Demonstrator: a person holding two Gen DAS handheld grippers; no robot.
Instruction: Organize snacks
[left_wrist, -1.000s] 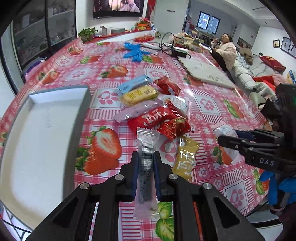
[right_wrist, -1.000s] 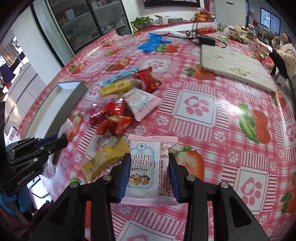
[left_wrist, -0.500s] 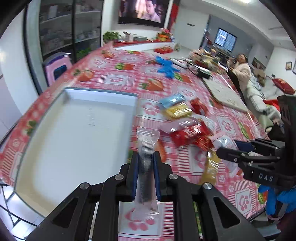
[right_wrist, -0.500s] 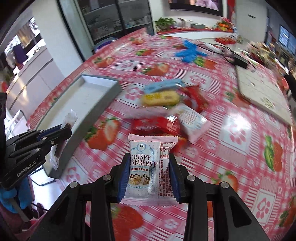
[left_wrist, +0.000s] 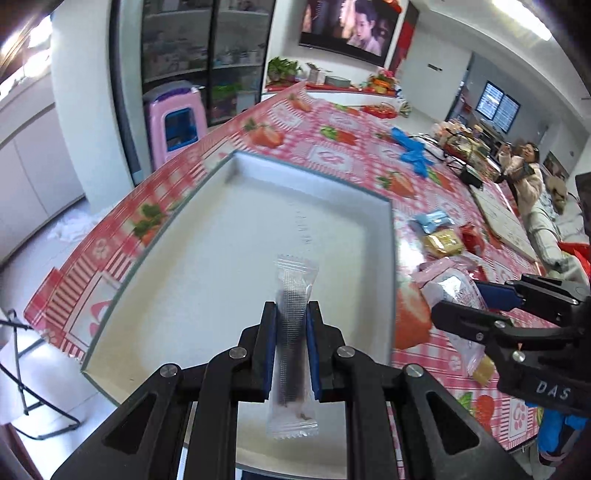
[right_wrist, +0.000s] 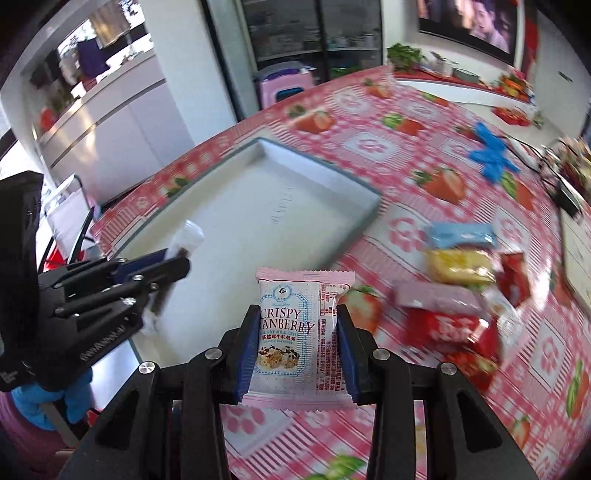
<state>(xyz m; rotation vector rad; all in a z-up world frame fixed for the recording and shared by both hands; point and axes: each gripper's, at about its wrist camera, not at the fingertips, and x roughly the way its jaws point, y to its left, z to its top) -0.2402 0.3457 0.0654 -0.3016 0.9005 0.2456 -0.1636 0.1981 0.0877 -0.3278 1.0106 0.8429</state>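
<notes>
Since a second ago both tongs have swung left, away from the snack pile: the left tongs (left_wrist: 291, 325), closed on a slim clear packet (left_wrist: 293, 339) with a dark bar inside, now hang over the white tray (left_wrist: 207, 258), where earlier they were above the strawberry-print desk (left_wrist: 332, 122) with the tray off to the left. The right tongs (right_wrist: 298, 332), clamped on the pink Crispy Cranberry packet (right_wrist: 299, 332), have also come toward the tray (right_wrist: 258, 206); the packet sits above the desk just off the tray's near right edge, and the pile that lay straight ahead now lies to the right. The left view shows the tray's whole bare floor and its grey rim, with the right tongs (left_wrist: 480, 306) just right of it. The right view alone shows the remaining snacks plainly: a blue packet (right_wrist: 461, 236), a yellow packet (right_wrist: 458, 266), a pale pink packet (right_wrist: 436, 297) and red packets (right_wrist: 450, 328), though blurred. It also shows the left tongs (right_wrist: 173, 266) from the side, over the tray's near left part, with the clear packet (right_wrist: 186, 238) sticking up from them. Blue gloves (right_wrist: 491, 155) lie far off on the desk.
</notes>
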